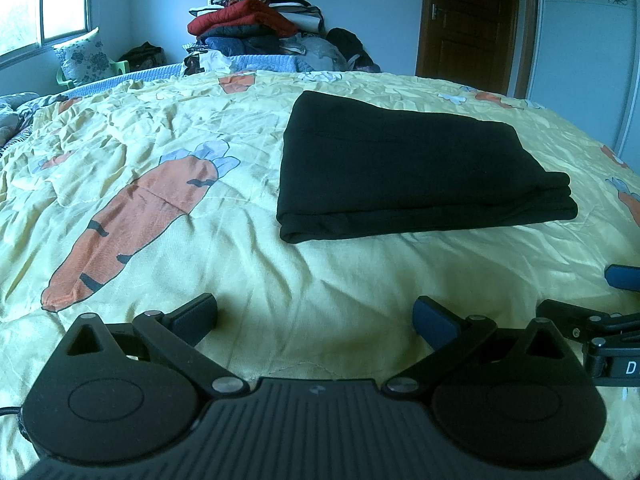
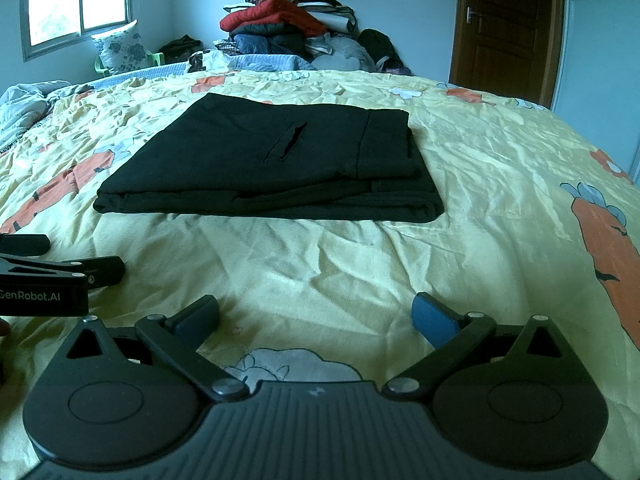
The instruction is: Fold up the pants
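The pants point(image 2: 268, 160) are lying folded in a neat stack ahead of both tongs. The left tongs point(image 1: 316, 320) and right tongs point(image 2: 316, 320) are gaping wide, gripping nothing; the folding is looking finished.

left claw point(image 2: 60, 260) body: "GenRobot.AI" | right claw point(image 1: 600, 300) body: "D", cut off

Cool, bluish daylight enters from the window point(image 1: 44, 4) at the upper left, leaving the room fairly dim. The yellow bedspread point(image 2: 500, 168) shows soft sheen on its creases. The black pants point(image 2: 260, 160) read nearly detailless. Fisheye distortion bows the bed's edges; corners vignette dark, and the far background is slightly soft.
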The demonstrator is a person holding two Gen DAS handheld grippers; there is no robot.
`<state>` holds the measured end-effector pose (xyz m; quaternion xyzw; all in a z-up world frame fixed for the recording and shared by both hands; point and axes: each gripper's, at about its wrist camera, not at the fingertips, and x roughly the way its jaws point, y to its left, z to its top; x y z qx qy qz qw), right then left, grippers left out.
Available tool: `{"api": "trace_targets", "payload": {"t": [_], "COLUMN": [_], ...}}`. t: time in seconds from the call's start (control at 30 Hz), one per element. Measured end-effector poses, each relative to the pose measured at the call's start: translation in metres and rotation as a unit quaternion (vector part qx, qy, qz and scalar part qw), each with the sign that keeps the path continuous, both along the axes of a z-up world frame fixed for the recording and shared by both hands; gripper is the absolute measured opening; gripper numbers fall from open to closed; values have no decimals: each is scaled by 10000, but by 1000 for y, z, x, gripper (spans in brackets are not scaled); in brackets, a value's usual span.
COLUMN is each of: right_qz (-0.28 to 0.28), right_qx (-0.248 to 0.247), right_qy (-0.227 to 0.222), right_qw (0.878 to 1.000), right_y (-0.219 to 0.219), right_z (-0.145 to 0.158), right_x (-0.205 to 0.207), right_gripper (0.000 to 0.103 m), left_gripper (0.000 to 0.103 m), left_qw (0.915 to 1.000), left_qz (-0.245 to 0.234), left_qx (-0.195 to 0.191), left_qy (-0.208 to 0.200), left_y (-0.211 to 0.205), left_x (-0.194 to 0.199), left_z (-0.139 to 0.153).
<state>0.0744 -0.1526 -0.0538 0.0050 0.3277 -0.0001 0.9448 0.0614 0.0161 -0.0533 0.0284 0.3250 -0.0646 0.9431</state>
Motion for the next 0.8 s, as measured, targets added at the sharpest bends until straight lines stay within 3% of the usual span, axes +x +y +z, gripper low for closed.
{"api": "trace_targets", "payload": {"t": [0.8], "right_qz": [-58], "right_qx": [-45], "right_qy": [0], "right_qw": [10000], "right_y": [1], "right_z": [0], "right_x": [-1], "right_gripper": [103], "left_gripper": [103], "left_qw": [10000], "left_qz": [-1], "left_qx": [-3], "left_qy": [1], "left_y": [0], "left_x": [0], "left_z": [0]}}
